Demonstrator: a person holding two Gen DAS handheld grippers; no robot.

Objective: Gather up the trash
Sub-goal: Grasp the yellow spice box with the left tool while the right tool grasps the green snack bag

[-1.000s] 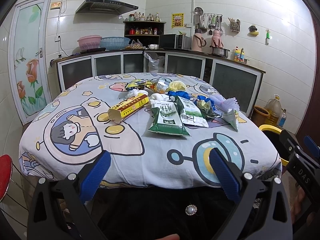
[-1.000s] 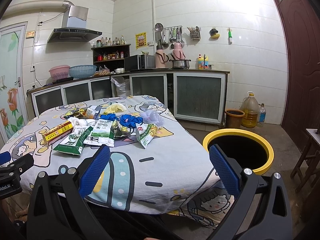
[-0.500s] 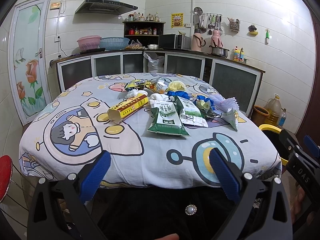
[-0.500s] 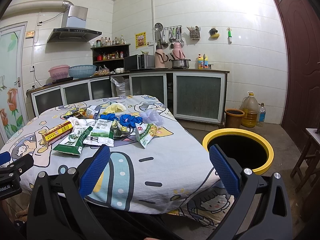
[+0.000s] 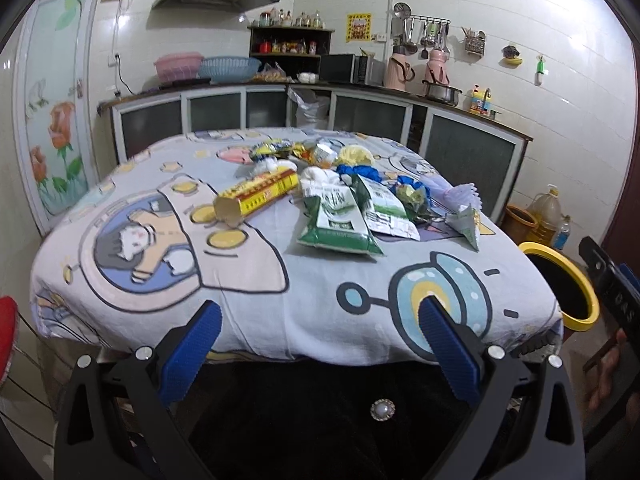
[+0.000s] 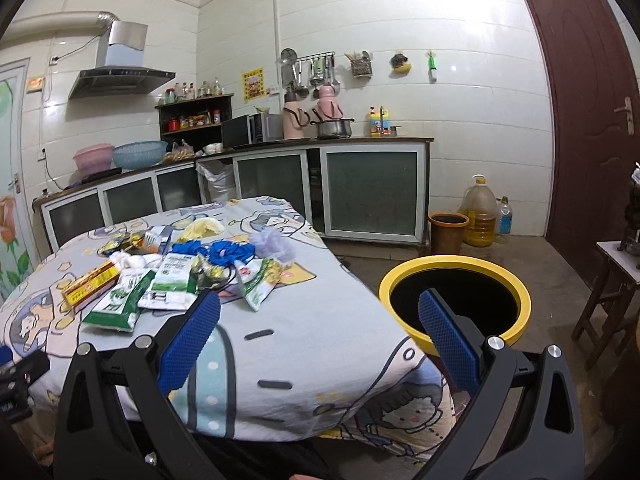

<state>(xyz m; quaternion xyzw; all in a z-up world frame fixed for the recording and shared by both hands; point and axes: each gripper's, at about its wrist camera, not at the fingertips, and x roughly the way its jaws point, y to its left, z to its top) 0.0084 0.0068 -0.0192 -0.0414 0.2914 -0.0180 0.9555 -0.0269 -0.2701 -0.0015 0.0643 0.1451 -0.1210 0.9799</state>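
Trash lies in a heap on the table's cartoon cloth [image 5: 256,276]: a yellow carton [image 5: 256,196], a green and white bag [image 5: 338,222], a second white bag [image 5: 386,210], blue wrappers [image 5: 360,170] and a small green packet [image 5: 466,222]. A yellow-rimmed bin [image 6: 454,306] stands on the floor right of the table, also in the left wrist view [image 5: 560,284]. My left gripper [image 5: 320,344] is open and empty at the table's near edge. My right gripper [image 6: 318,338] is open and empty above the table's right corner, beside the bin. The heap shows in the right wrist view [image 6: 168,280].
Kitchen counters with cabinets [image 6: 372,192] run behind the table. A brown pot [image 6: 448,232] and an oil jug [image 6: 480,212] stand on the floor by the wall. A wooden stool [image 6: 608,292] is at far right, a red stool [image 5: 8,332] at far left.
Both grippers have moved forward and up toward the table; the table and the bin look closer. Both stay open and empty.
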